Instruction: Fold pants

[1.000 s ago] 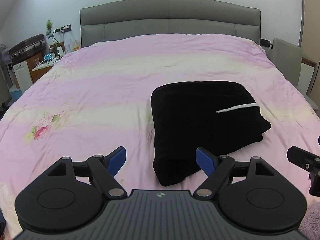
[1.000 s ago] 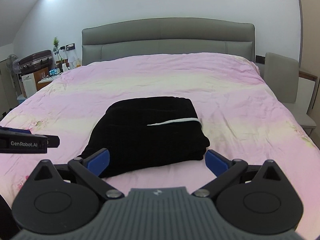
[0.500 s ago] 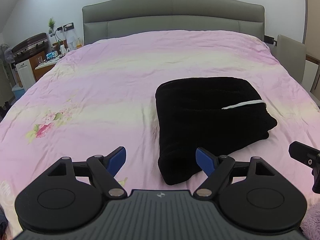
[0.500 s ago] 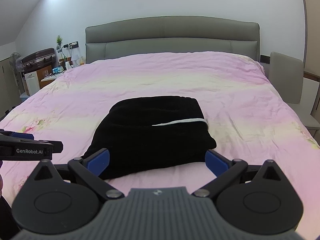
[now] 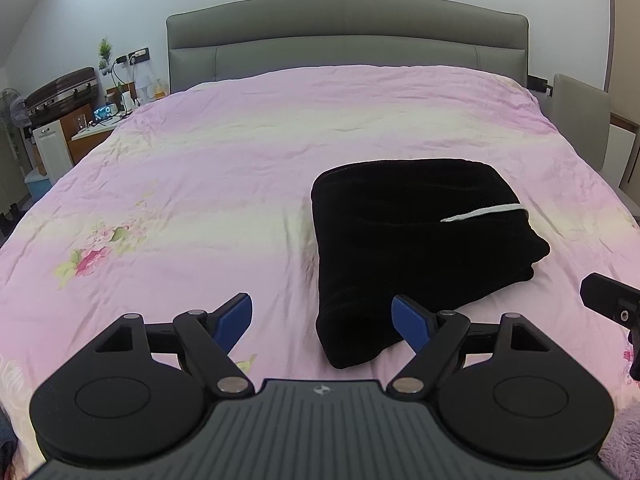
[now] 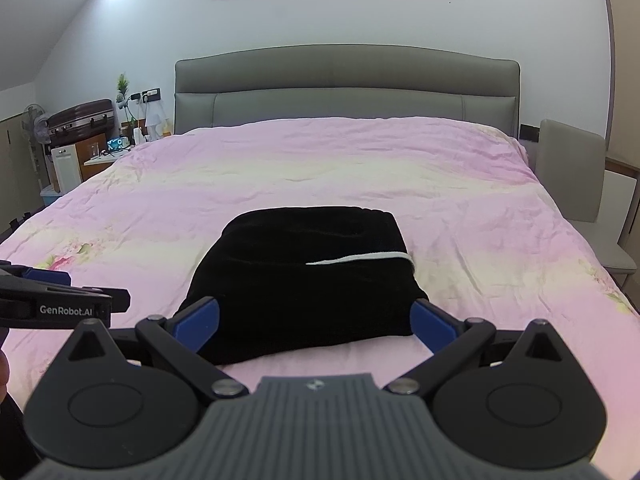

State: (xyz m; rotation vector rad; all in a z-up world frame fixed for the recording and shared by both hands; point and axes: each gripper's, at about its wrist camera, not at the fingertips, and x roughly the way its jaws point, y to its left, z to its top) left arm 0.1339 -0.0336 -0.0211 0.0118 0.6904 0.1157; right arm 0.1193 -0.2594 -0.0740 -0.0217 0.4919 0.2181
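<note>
The black pants (image 5: 416, 240) lie folded into a compact bundle on the pink bedspread (image 5: 208, 184), with a thin white stripe on the right side. They also show in the right wrist view (image 6: 304, 280). My left gripper (image 5: 322, 316) is open and empty, just in front of the bundle's near left corner. My right gripper (image 6: 314, 316) is open and empty, hovering at the bundle's near edge. The right gripper shows at the right edge of the left wrist view (image 5: 612, 304). The left gripper shows at the left of the right wrist view (image 6: 60, 304).
A grey padded headboard (image 6: 344, 88) stands at the far end of the bed. A nightstand with small items and a suitcase (image 6: 80, 120) stand at the far left. A grey chair (image 6: 572, 172) stands on the right of the bed.
Both grippers have drawn back and risen slightly from the folded pants, and both views tilt upward a little. The pants have not moved.
</note>
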